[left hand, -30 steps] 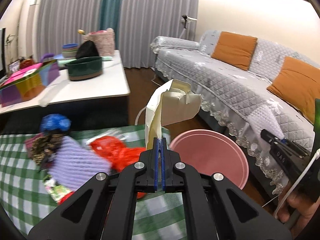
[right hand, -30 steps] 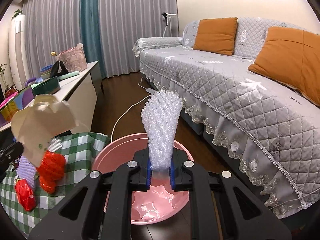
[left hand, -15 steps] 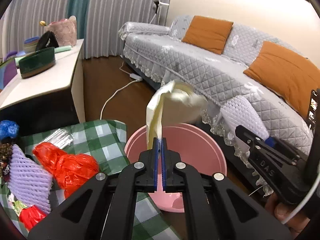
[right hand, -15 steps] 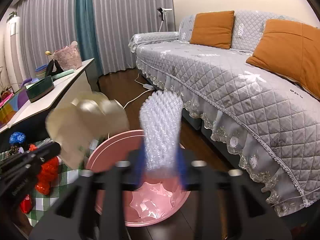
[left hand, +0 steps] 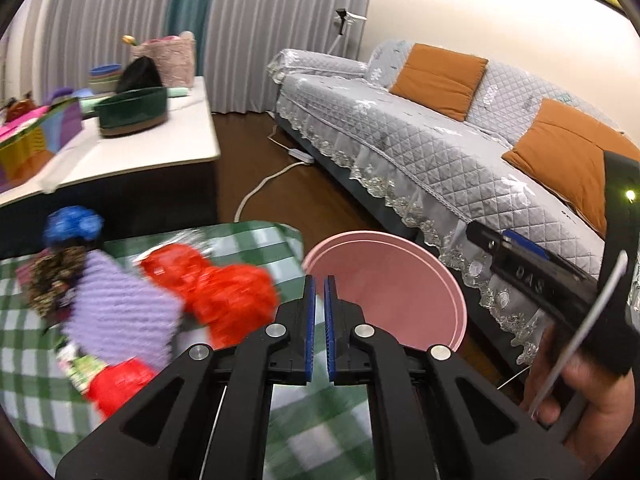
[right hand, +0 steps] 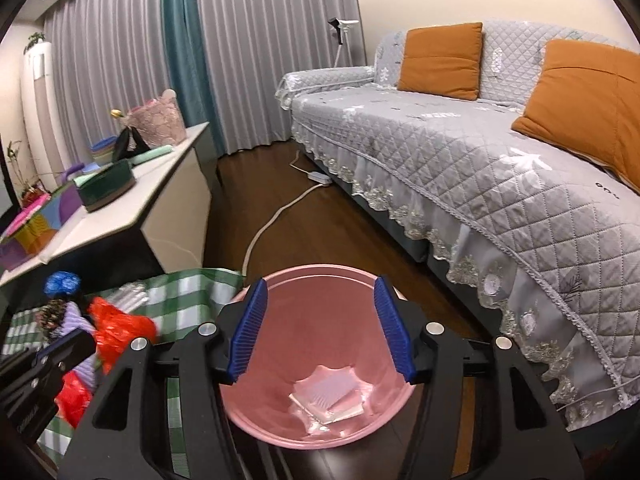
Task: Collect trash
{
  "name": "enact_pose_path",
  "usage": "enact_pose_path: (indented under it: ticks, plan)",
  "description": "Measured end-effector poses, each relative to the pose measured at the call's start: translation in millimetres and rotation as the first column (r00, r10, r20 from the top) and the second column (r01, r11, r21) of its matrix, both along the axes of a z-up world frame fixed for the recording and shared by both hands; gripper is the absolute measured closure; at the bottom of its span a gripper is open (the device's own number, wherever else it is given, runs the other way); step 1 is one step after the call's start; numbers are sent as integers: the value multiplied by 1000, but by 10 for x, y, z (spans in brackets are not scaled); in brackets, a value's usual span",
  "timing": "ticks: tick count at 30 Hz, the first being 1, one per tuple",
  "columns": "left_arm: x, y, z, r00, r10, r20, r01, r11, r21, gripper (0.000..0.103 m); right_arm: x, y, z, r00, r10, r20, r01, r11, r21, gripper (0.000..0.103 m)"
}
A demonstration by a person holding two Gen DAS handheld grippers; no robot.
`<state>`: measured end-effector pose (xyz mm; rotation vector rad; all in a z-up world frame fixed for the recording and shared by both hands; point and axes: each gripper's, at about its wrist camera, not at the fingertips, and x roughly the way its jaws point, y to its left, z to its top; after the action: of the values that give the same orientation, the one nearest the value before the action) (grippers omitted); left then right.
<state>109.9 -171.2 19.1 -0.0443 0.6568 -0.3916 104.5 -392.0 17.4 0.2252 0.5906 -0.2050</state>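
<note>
The pink basin [right hand: 320,360] was seen standing on the dark floor, just beside the green-checked cloth [left hand: 256,240], with flat clear wrappers [right hand: 328,396] lying at its bottom. The right gripper [right hand: 320,328] was held directly over it, its blue pads [right hand: 248,332] spread wide and nothing carried between them. The left gripper [left hand: 319,328] was held at the cloth's edge, its pads [left hand: 309,320] drawn nearly together with only a narrow slit showing and nothing pinched there. Trash remained on the cloth: a red plastic bag [left hand: 216,292] at about ten o'clock from the left gripper, a purple foam net [left hand: 116,308] touching it farther toward nine, and a blue crumpled piece [left hand: 72,226] beyond. The grey quilted sofa [right hand: 460,168] with its orange cushions [right hand: 440,60] was found close at three o'clock of the basin, and a white cable [right hand: 276,220] was trailed across the floor at twelve. The low white table [left hand: 120,152] was loaded with a green bowl [left hand: 132,110]. Only the right wrist view revealed the basin's contents; in the left view the inside bottom was hidden by the near rim and the gripper. Only the left view showed the hand [left hand: 580,392] wrapped around the right gripper's handle.
</note>
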Motion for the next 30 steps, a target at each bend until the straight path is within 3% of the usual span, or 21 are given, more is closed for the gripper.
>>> enact_pose_path:
  ticks: [10,17,18,20,23,24,26,30]
  plan:
    - [-397,889,41,990,142,22,-143,989,41,98,-86,480,113,992,125,26,-126,992,11,47]
    - [-362,1263,-377,966,258,-15,-256,964,77,96,-46,746,60,977,214,18,-214,977,13,47]
    - [-329,1274,-423,964,266,-22,-263,961,79,89,-30,778,44,974,224,16,-224,974,17,47]
    - [-297,1278,-484,960,279,-22,-276,958,83,52,-4,833,21,969,246,14,-246,969,25,47]
    - [-243,1235,-555,962,270,-29,-267,960,81,44,47,917,-12,958,286,9,-286,958,34,46]
    - [-206,1198,-579,965,262,-32,-258,962,88,41,60,935,-22,956,293,7,-293,956,36,41]
    - [-191,1134,-605,965,259,-29,-255,961,104,25,109,985,-48,952,306,3,-306,951,45,35]
    - [-115,987,-702,972,230,-55,-220,963,155,19,204,1041,-108,947,320,-10,-319,945,78,30]
